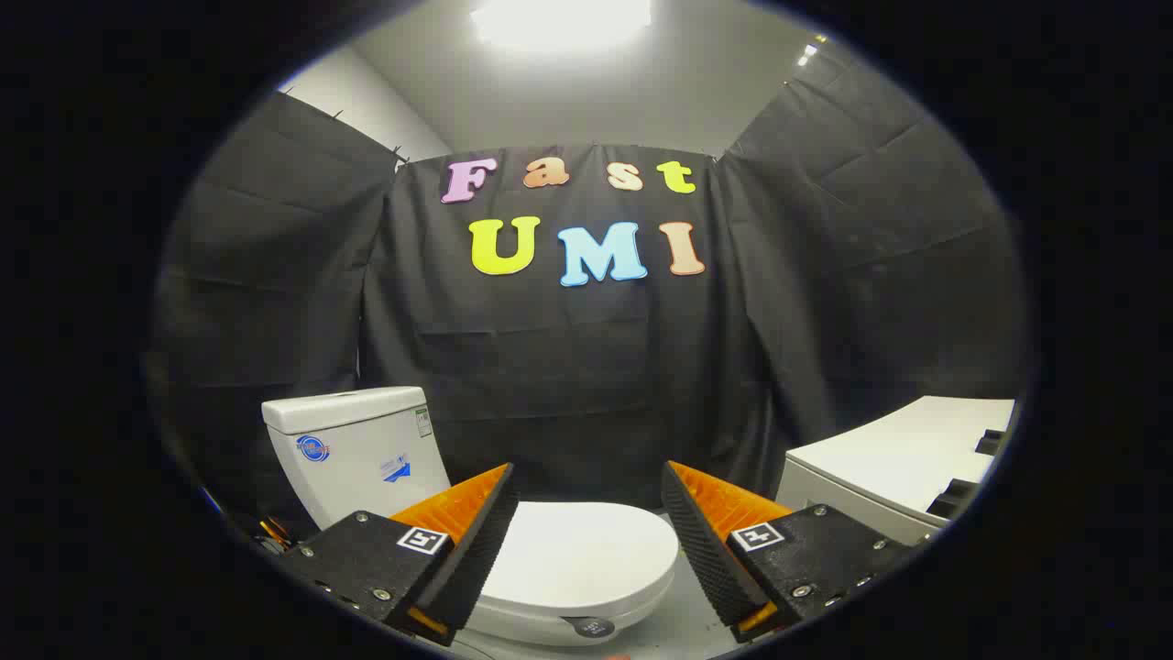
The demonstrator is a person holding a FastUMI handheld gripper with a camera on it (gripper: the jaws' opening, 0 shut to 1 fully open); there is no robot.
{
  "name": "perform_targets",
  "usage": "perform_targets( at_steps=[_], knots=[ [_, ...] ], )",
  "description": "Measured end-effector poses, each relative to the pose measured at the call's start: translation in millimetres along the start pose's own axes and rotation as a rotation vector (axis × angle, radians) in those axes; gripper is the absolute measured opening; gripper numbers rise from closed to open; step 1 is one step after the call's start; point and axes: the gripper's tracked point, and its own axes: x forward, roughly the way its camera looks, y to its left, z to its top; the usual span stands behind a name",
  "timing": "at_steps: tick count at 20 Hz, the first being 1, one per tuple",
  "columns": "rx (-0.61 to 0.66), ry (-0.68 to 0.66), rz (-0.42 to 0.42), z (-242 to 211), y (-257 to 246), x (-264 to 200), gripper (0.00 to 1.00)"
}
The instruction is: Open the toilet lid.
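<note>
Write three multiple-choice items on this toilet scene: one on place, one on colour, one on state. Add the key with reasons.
1. Where is the toilet lid?
A. between and just beyond the tool's fingers
B. behind the tank
C. on the cabinet

2. What colour is the tank?
A. black
B. white
C. green

3. How is the tool?
A. shut on the lid
B. shut on nothing
C. open

Key: 1 A, the lid lies flat in the gap between the fingers; 2 B, the tank beyond the left finger is white; 3 C, the fingers stand wide apart, touching nothing.
</note>
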Motion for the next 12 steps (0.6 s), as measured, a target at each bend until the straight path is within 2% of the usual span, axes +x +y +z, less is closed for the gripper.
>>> perform_targets(
  at_steps=[12],
  knots=[
    [0.023,0.0,0.023,-4.1,2.5,0.1,0.96]
  ],
)
